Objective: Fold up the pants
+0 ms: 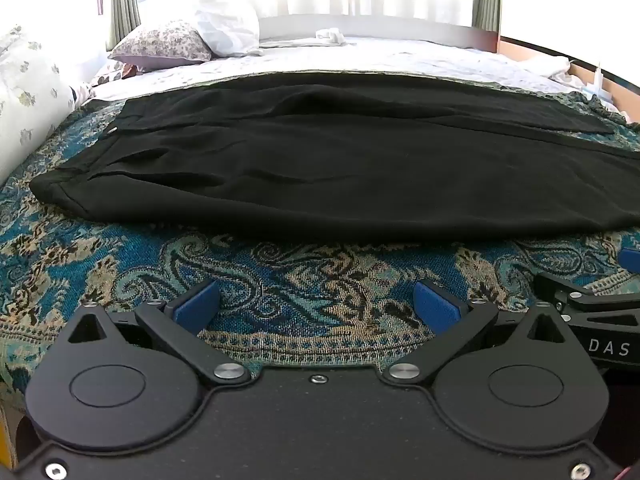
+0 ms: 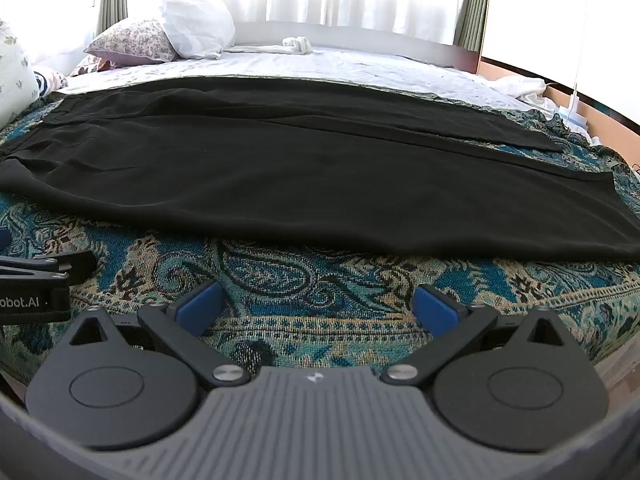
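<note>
Black pants (image 1: pixel 320 160) lie spread lengthwise across a blue patterned bedspread (image 1: pixel 280 280), waistband at the left, leg hems at the right (image 2: pixel 580 200). The two legs lie side by side, the far one partly behind the near one. My left gripper (image 1: pixel 318 306) hovers over the bedspread in front of the pants' near edge, wide open with nothing between its blue pads (image 1: pixel 198 306). My right gripper (image 2: pixel 318 306) stands beside it to the right, also wide open and empty, short of the pants (image 2: pixel 300 172). Each gripper's body shows at the edge of the other's view.
Pillows (image 1: pixel 168 44) and a white bag-like bundle (image 1: pixel 228 28) sit at the bed's far left. A white cloth (image 2: pixel 298 45) lies on the pale sheet (image 2: pixel 360 68) near the headboard. A floral cushion (image 1: pixel 28 92) borders the left. Curtained windows stand behind; the bed edge falls off at right.
</note>
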The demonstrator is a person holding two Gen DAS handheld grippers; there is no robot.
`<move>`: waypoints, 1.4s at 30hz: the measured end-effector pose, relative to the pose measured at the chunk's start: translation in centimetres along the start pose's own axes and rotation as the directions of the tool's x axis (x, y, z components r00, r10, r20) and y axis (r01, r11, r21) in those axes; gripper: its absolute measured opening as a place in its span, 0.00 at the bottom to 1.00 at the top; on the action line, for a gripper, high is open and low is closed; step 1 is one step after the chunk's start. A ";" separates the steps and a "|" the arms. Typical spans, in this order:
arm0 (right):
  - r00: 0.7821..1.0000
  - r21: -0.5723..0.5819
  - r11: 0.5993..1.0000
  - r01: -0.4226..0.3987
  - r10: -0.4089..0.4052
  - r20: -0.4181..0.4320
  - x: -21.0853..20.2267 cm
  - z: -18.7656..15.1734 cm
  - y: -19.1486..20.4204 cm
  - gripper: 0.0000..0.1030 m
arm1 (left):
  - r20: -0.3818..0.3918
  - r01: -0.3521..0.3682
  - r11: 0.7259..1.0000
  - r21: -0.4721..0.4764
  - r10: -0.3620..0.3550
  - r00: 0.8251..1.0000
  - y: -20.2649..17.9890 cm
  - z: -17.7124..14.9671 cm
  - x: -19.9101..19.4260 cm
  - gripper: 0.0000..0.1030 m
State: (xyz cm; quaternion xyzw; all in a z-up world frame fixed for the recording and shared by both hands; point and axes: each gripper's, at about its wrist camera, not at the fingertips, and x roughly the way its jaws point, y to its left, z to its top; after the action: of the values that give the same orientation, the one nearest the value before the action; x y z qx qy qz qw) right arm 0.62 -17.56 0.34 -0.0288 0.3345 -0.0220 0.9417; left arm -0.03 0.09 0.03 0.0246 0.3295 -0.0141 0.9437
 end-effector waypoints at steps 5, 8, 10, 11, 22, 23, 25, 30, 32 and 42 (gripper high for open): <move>1.000 0.000 1.000 0.000 0.000 0.001 0.0 0.0 0.0 1.00 | -0.023 0.007 1.000 -0.011 -0.008 1.000 0.3 0.2 0.3 1.00; 1.000 0.000 1.000 0.000 0.000 0.001 0.0 0.0 0.0 1.00 | -0.023 0.009 1.000 -0.013 -0.010 1.000 0.8 0.3 0.5 1.00; 1.000 0.000 1.000 0.000 0.000 0.002 0.0 0.0 0.0 1.00 | -0.015 -0.001 1.000 -0.001 0.001 1.000 0.2 0.3 0.1 1.00; 1.000 0.000 1.000 0.000 0.000 0.002 0.0 0.0 0.0 1.00 | -0.015 -0.002 1.000 -0.001 0.002 1.000 0.3 0.3 0.1 1.00; 1.000 0.000 1.000 0.000 0.000 0.002 -0.1 0.0 0.0 1.00 | -0.014 -0.003 1.000 0.000 0.003 1.000 0.2 0.3 0.1 1.00; 1.000 0.000 1.000 0.000 0.000 0.002 -0.1 0.0 0.0 1.00 | -0.014 -0.003 1.000 -0.001 0.003 1.000 0.2 0.3 0.1 1.00; 1.000 0.000 1.000 0.000 0.000 0.002 -0.1 0.0 -0.1 1.00 | -0.013 -0.003 1.000 0.000 0.003 1.000 0.2 0.3 0.1 1.00; 1.000 -0.001 1.000 0.000 0.000 0.002 -0.1 0.0 -0.1 1.00 | -0.014 -0.004 1.000 0.000 0.004 1.000 0.2 0.3 0.1 1.00; 1.000 0.000 1.000 0.000 0.000 0.002 -0.1 0.0 -0.1 1.00 | -0.014 -0.004 1.000 0.000 0.004 1.000 0.2 0.3 0.1 1.00; 1.000 0.000 1.000 0.000 0.000 0.002 -0.2 0.0 -0.1 1.00 | -0.014 -0.004 1.000 0.002 0.004 1.000 0.2 0.2 0.1 1.00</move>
State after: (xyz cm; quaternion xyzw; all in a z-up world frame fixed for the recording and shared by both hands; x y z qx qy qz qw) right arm 0.49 -17.64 0.47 -0.0291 0.3334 -0.0219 0.9421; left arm 0.21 0.26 0.16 0.0261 0.3361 -0.0120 0.9414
